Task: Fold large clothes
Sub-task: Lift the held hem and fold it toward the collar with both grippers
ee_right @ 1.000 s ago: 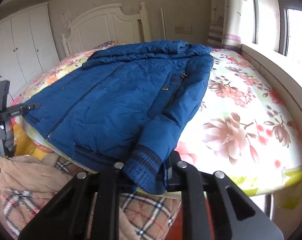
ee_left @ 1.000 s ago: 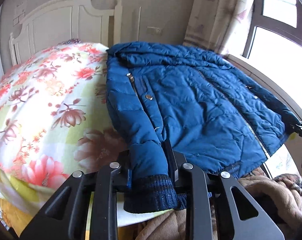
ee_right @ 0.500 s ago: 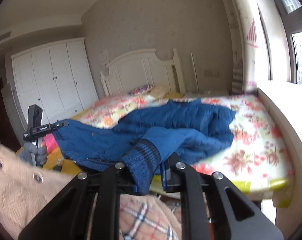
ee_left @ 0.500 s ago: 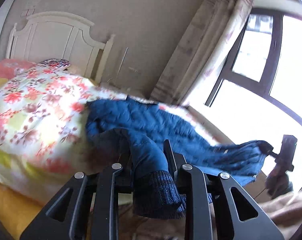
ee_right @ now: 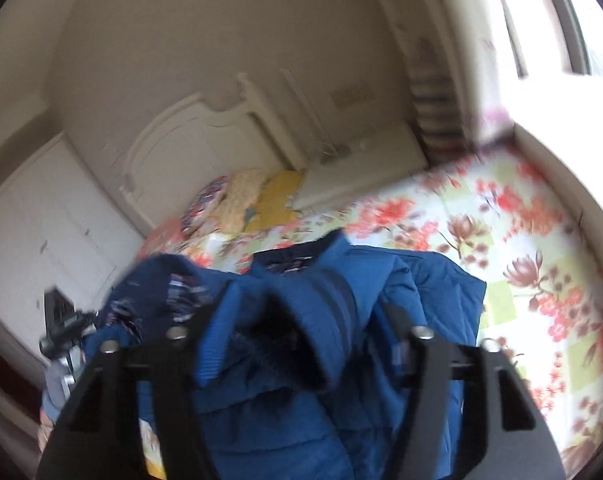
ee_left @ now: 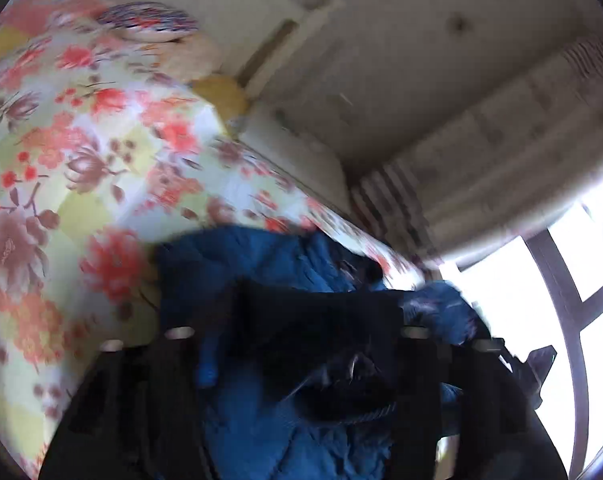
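Observation:
A blue quilted jacket (ee_left: 261, 264) lies bunched on the floral bed quilt (ee_left: 81, 140). In the left wrist view my left gripper (ee_left: 297, 332) has its jaws opening wide; a dark knit cuff (ee_left: 321, 360) sits loose between them, blurred. In the right wrist view the jacket (ee_right: 433, 292) is heaped on itself. My right gripper (ee_right: 299, 332) is opening too, and a blue ribbed cuff (ee_right: 313, 320) lies slack between its fingers, apart from the right one. Each gripper shows at the edge of the other's view, the right gripper (ee_left: 537, 364) and the left gripper (ee_right: 63, 328).
A white headboard (ee_right: 189, 140) and pillows (ee_right: 241, 196) stand at the far end of the bed. White wardrobe doors (ee_right: 41, 220) lie to the left, a window (ee_left: 573, 300) and striped curtain (ee_left: 389, 196) to the right. Bare quilt (ee_right: 501, 220) stretches right of the jacket.
Both grippers swung up and forward over the bed with the cuffs, rolling as they went. The flat jacket is now bunched up. Both jaws went from shut on the cuffs to wide apart.

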The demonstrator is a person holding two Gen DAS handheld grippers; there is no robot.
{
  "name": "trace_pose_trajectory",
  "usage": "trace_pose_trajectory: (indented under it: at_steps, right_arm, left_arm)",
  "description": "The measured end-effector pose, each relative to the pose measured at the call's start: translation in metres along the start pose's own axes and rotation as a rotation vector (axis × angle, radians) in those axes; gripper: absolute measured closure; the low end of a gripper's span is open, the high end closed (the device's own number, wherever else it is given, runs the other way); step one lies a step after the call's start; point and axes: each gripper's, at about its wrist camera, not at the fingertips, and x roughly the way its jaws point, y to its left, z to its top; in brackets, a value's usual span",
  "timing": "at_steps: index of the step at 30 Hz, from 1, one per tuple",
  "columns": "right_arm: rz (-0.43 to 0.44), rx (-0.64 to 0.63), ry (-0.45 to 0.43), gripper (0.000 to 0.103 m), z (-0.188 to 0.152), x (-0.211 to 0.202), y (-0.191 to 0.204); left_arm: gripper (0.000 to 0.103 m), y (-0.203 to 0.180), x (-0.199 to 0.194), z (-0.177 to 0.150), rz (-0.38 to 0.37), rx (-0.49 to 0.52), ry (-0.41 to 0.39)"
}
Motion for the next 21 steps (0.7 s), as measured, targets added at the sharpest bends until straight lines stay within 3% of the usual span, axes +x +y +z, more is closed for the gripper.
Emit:
trace_pose_trajectory:
  at_steps: [1, 3, 5, 8, 12, 16, 21]
  right_arm:
    - [-0.021, 0.013, -0.012, 0.030, 0.005, 0.005, -0.010]
    - [-0.080, 0.031, -0.019, 0.029, 0.013, 0.015, -0.035]
    - [-0.118, -0.005, 0.011, 0.029, 0.010, 0.020, -0.048]
    - [-0.143, -0.102, 0.069, 0.029, -0.001, 0.031, -0.056]
    - [-0.116, -0.270, 0.168, 0.028, -0.023, 0.052, -0.043]
    - [-0.104, -0.392, 0.238, 0.023, -0.042, 0.064, -0.020]
    - [-0.132, -0.493, 0.283, 0.021, -0.052, 0.080, -0.007]
  left_arm:
    - [0.011, 0.018, 0.000, 0.009, 0.034, -0.033, -0.033]
    - [0.011, 0.051, -0.002, 0.028, 0.076, -0.092, -0.071]
    - [0.011, 0.064, -0.004, 0.037, 0.118, -0.066, -0.074]
    - [0.011, 0.061, -0.001, 0.038, 0.147, 0.083, -0.032]
    - [0.011, 0.043, 0.029, 0.015, 0.061, 0.279, 0.134]
    - [0.011, 0.015, 0.056, -0.018, 0.050, 0.483, 0.233]
    - [0.011, 0.002, 0.080, -0.037, 0.090, 0.580, 0.296]
